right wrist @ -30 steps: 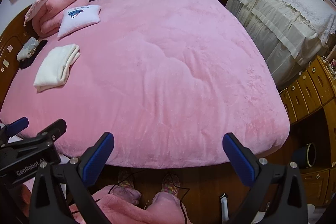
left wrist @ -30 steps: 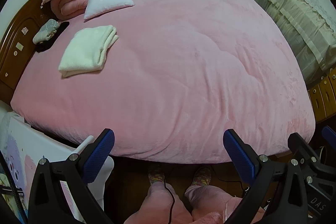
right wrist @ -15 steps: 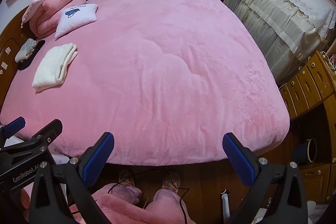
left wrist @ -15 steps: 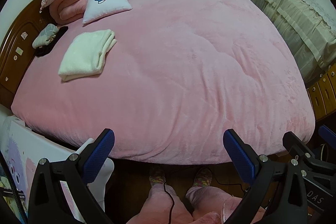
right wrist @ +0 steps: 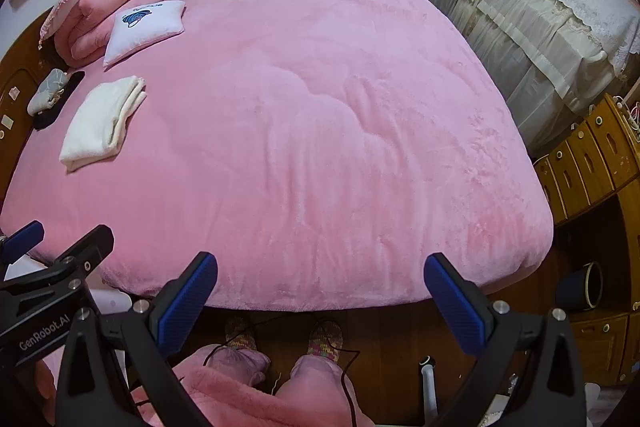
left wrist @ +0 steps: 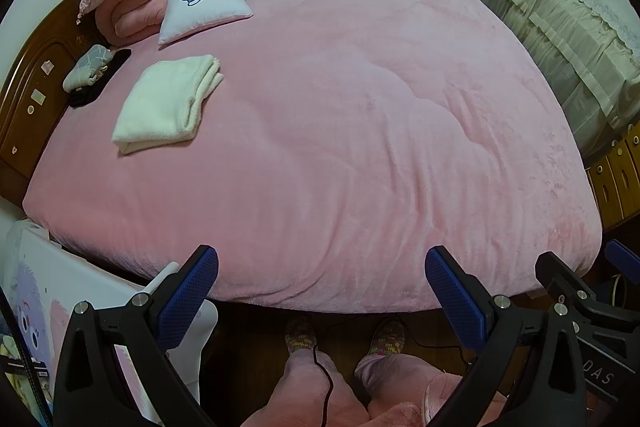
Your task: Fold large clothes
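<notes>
Folded cream garment [left wrist: 168,107], far left on bed [left wrist: 360,147]: soft, light; grip folded edge. Left gripper [left wrist: 320,283], right gripper [right wrist: 320,287]: jaws wide, empty.

Both wrist views now take in slightly more floor below the pink bedspread [left wrist: 360,131] edge than a second ago; the folded cream garment [left wrist: 168,103] and white cushion [left wrist: 204,9] sit marginally lower in frame.

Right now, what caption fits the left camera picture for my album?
Open left gripper above a pink bed, with a folded cream garment near the pillows.
</notes>
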`<state>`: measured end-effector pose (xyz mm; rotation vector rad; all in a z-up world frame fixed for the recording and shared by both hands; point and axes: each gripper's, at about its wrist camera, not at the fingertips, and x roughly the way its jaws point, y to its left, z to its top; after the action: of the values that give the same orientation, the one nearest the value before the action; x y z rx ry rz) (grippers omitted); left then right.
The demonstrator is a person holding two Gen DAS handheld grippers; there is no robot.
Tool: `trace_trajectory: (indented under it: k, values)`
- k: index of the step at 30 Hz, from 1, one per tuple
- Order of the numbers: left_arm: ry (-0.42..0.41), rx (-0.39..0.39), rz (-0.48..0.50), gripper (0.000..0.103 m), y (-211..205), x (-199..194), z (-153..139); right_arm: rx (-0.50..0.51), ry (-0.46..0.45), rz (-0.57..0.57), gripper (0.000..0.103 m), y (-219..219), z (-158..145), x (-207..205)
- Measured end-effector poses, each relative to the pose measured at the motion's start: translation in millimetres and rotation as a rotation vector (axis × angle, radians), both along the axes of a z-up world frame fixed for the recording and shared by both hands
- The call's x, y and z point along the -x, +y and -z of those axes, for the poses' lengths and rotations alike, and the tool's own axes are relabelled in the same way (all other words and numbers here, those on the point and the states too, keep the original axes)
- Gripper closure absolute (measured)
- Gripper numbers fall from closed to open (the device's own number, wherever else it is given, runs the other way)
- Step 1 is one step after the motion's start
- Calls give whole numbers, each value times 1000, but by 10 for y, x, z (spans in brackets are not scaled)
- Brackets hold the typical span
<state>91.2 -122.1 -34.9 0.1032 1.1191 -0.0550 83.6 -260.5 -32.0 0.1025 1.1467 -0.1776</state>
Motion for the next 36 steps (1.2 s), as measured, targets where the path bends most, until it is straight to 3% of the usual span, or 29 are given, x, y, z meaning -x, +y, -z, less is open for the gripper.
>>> trace_trajectory:
  k: [36]
  values:
    - [6,-4,16,1,31,-37,8,4,5,-2,0,2,48,0]
